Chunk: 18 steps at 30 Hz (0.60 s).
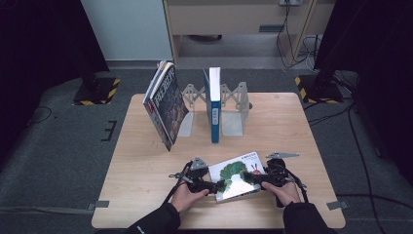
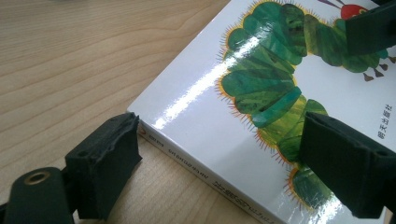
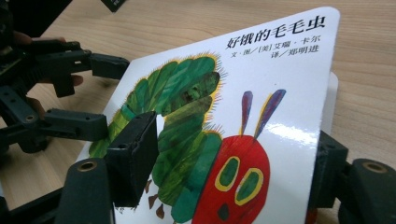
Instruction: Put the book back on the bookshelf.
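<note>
Caterpillar book (image 1: 237, 175) pinched by right claw (image 1: 254, 178), left claw (image 1: 217, 186) straddling spine, contact unclear

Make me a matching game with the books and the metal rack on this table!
Things:
1. caterpillar book
2. blue and white book
3. colourful-cover book
4. metal bookend rack

Where or how:
A. leaning tilted at the rack's left end
B. standing upright in the rack
C. between the two grippers at the table's near edge
D. standing at the far side of the table

Pairs: 1-C, 2-B, 3-A, 4-D
</note>
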### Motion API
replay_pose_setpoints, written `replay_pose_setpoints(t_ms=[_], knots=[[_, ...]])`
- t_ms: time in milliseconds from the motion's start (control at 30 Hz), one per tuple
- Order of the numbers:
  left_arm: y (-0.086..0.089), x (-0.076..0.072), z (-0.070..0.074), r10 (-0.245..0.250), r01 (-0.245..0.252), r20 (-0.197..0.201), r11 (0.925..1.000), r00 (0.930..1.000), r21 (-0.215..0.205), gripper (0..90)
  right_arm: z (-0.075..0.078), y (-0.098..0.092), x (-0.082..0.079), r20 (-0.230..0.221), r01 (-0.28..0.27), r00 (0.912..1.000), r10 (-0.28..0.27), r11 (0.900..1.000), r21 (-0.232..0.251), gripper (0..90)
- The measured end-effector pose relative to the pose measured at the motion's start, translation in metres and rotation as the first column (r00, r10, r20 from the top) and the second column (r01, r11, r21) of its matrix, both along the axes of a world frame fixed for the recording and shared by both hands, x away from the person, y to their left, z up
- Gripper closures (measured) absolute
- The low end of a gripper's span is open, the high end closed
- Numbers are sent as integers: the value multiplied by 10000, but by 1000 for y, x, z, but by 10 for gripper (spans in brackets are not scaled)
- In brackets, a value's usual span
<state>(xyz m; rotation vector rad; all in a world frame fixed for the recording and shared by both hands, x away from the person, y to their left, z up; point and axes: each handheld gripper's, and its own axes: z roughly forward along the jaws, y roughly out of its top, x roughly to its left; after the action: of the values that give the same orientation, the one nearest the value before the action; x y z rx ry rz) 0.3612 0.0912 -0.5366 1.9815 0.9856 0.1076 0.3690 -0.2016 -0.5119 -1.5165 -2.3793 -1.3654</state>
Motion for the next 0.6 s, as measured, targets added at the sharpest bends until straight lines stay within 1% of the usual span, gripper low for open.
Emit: replay_pose_setpoints(t_ms=[33,67,100,133,200,233,267,300,400,467,500,533,567,600], knots=[[0,1,0,3,-3,-13,10000,10000,-5,111,0,1,0,-137,-210,9997,212,9997,113,391],[0,1,0,3,-3,-13,10000,10000,-5,111,0,1,0,-137,-210,9997,212,9997,113,391],[-1,0,0,41,-41,20,10000,10000,53,111,-1,5,-1,-9,-312,9995,311,9994,-166,376],[-1,0,0,41,-41,20,10000,10000,53,111,-1,5,-1,-9,-312,9995,311,9994,-166,376],[-1,0,1,116,-116,-36,9999,9999,50,113,-1,3,0,-140,-208,9997,207,9997,-100,404],[-1,0,1,171,-171,-88,9999,9998,27,113,1,1,0,-162,-144,9998,145,9999,74,434],[-1,0,1,169,-168,-131,9998,9998,54,113,1,1,0,-162,-144,9998,145,9999,74,434],[1,-1,3,176,-173,-204,9997,9996,189,118,1,0,0,-233,-104,9997,108,9998,162,442],[2,-1,4,186,-179,-241,9994,9995,283,142,1,0,0,-216,-114,9997,117,9998,145,446],[4,-1,5,229,-219,-263,9990,9994,378,148,2,-1,0,-238,-138,9996,143,9997,205,469],[6,-1,6,251,-238,-310,9989,9992,410,168,3,-2,0,-271,-148,9995,159,9991,402,502],[6,-1,6,251,-238,-310,9989,9992,410,170,3,-2,0,-271,-148,9995,159,9991,402,502],[7,-2,7,266,-250,-385,9988,9989,415,173,5,-4,0,-296,-123,9995,140,9984,561,534],[7,-2,7,266,-250,-385,9988,9989,415,180,5,-4,0,-296,-123,9995,140,9984,561,534]])
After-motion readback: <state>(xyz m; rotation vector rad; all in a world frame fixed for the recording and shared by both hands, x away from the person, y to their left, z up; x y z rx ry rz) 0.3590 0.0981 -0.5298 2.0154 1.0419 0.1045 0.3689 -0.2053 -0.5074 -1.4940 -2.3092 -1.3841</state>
